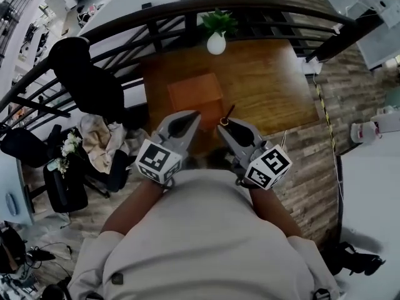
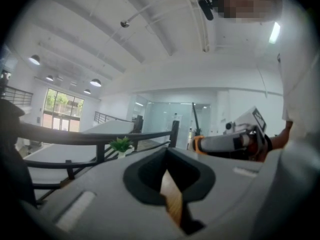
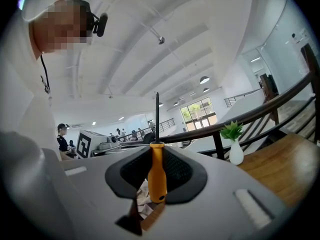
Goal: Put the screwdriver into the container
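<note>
The screwdriver has an orange handle and a thin dark shaft that points straight up. My right gripper is shut on the handle. In the head view its shaft pokes out of the right gripper, which is held close to my chest. My left gripper is level with it on the left, jaws together and empty, and looks the same in its own view. An orange-brown box-shaped container sits on the wooden table, just beyond both grippers.
A small green plant in a white vase stands at the table's far edge, against a curved black railing. A chair draped with a dark jacket and bundled cloth are on the left. A white counter lies to the right.
</note>
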A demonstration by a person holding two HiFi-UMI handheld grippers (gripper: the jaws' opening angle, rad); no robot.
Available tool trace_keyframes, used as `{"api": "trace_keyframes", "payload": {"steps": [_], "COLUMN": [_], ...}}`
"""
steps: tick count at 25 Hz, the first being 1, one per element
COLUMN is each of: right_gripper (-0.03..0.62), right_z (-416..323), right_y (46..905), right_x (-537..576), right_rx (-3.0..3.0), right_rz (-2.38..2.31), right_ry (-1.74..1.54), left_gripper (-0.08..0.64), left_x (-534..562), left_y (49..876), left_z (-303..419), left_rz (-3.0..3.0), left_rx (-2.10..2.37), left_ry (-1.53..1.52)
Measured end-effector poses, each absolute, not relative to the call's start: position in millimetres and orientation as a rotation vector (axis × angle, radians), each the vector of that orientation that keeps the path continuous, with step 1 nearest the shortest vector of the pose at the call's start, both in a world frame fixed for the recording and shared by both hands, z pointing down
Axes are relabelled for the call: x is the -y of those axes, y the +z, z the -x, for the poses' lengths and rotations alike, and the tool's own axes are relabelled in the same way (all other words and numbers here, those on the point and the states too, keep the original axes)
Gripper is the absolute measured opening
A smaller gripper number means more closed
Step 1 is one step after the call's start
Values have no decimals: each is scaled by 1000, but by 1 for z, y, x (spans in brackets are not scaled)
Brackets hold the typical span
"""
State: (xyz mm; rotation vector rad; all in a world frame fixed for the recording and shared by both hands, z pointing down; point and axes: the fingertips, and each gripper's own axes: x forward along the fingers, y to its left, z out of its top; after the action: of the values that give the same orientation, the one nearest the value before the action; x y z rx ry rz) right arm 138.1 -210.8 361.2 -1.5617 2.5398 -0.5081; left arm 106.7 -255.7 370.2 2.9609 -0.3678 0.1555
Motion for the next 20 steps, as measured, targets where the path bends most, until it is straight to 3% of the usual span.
{"api": "trace_keyframes", "payload": {"steps": [9,20], "right_gripper": [75,75], "right_z": [-106,-118], "right_y": [365,393], "right_x": [279,326], "right_rx": [-2682,-2887], "right_rz": [1371,1309], "right_ry": [-546,-560], "left_gripper": [3,3], "left_x": [321,368], "left_y": [372,396], "left_z": [-66,-76], "left_rz": [-2903,-2841], "left_rx": [596,701], "left_ry": [134,196]}}
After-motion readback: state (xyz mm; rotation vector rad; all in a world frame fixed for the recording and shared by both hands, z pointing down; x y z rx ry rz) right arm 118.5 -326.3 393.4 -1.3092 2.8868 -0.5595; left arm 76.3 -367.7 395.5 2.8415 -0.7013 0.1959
